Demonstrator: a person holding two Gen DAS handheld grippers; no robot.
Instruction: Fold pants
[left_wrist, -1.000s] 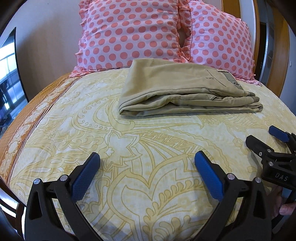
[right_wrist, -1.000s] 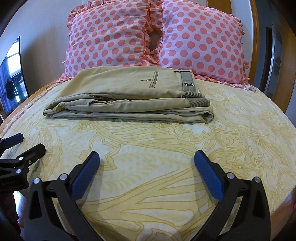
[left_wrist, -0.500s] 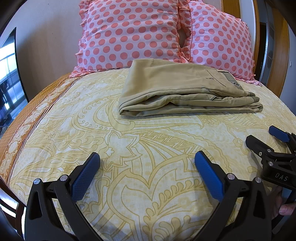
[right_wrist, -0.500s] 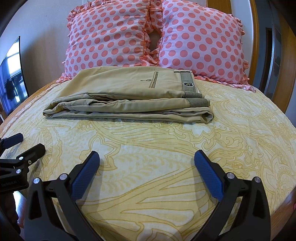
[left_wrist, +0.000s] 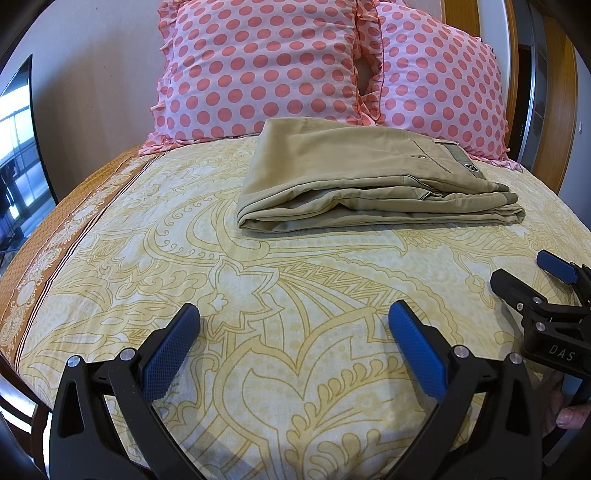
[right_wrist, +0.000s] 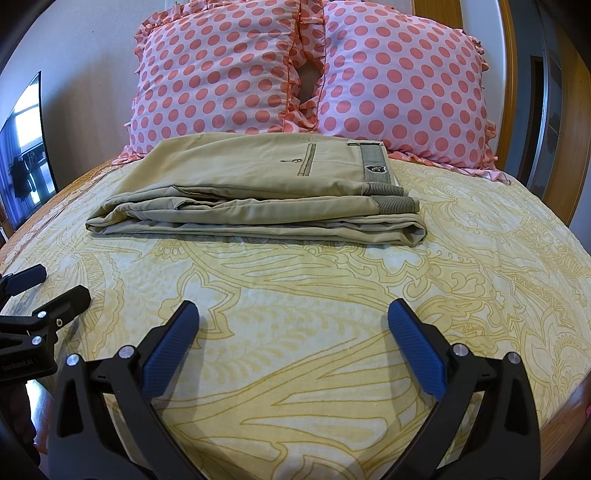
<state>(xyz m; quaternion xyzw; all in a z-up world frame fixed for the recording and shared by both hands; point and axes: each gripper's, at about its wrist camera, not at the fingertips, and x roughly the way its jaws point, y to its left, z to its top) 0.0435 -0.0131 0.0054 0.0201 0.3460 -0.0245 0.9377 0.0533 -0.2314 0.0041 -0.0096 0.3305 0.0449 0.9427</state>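
Nothing has really moved since a second ago, both tongs sit in the same spots and the pants look untouched. Left gripper (left_wrist: 293, 325) hangs low over the near part of the bed with its blue pads spread wide and only bedsheet between them, so it's got hold of nothing. Right gripper (right_wrist: 293, 325) is the same deal, pads wide apart, nothing held. From the left camera you can see the right one off at the right edge (left_wrist: 532, 275), also splayed open, with a bit of the person's hand (left_wrist: 565, 406) showing under it. From the right camera the left one pokes in at the left edge (right_wrist: 48, 288). Both are well apart from the pants and just hover above the yellow patterned bedsheet (right_wrist: 332, 295), which has an orange border (left_wrist: 55, 240) running down the left side. Farther out, the khaki pants (right_wrist: 255, 192) lie folded into a neat flat stack toward the far end of the bed, waistband and its small label on the right end, folded edge on the left. Right behind them, two pink polka-dot pillows (right_wrist: 229, 77) lean side by side against the headboard, with the pants' far edge close up against them.
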